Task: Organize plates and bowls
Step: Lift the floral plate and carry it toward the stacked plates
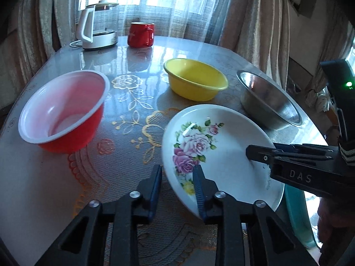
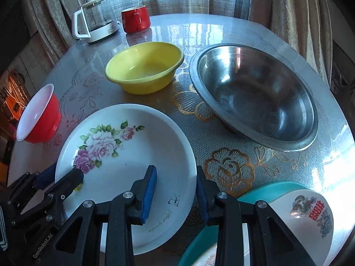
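Note:
A white plate with a rose print [image 1: 221,155] [image 2: 124,168] is tilted above the table. Both grippers straddle its rim with jaws open. My left gripper [image 1: 178,177] has one finger over the plate's left edge and one outside; it also shows in the right wrist view [image 2: 60,179]. My right gripper [image 2: 176,177] straddles the plate's right rim; it also shows in the left wrist view [image 1: 261,153]. A red bowl [image 1: 64,110] [image 2: 37,115], a yellow bowl [image 1: 195,79] [image 2: 144,66] and a steel bowl [image 1: 268,99] [image 2: 255,95] stand on the table.
A teal plate [image 2: 261,192] and a white bowl with a red print [image 2: 310,215] sit at the near right edge. A kettle [image 1: 97,26] [image 2: 95,22] and a red mug [image 1: 141,34] [image 2: 135,18] stand at the back by the curtains.

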Motion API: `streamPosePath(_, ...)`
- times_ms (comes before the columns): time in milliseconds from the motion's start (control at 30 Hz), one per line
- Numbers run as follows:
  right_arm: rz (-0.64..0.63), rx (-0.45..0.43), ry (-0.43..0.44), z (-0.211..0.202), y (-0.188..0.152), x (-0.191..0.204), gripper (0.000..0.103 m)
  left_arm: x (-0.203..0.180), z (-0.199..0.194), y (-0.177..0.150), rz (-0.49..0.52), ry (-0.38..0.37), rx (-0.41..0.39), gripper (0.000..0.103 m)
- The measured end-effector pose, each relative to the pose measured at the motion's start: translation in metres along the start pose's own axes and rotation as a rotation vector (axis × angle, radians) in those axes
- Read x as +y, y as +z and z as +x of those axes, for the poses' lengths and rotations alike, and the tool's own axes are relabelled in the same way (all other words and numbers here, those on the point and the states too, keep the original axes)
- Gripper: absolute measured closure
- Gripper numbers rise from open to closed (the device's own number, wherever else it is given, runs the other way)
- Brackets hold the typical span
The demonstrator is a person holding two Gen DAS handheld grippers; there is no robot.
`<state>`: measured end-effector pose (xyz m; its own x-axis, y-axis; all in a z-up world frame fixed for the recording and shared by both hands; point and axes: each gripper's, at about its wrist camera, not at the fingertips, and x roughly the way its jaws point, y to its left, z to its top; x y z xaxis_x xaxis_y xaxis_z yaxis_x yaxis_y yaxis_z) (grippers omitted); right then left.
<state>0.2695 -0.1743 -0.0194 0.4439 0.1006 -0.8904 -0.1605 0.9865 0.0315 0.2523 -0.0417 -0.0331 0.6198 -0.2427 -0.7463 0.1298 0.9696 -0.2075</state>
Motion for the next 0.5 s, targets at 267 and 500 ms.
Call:
streamPosePath(267,0.078,-0.042,0.072,-0.010,-0.011,-0.008,0.085,0.010,-0.002,0.001,-0.025,0.030,-0.008,0.078)
streamPosePath(500,0.111,-0.100,0.104,-0.027,-0.026,-0.006,0.085,0.013,-0.005,0.002,-0.047,0.031,-0.021,0.078)
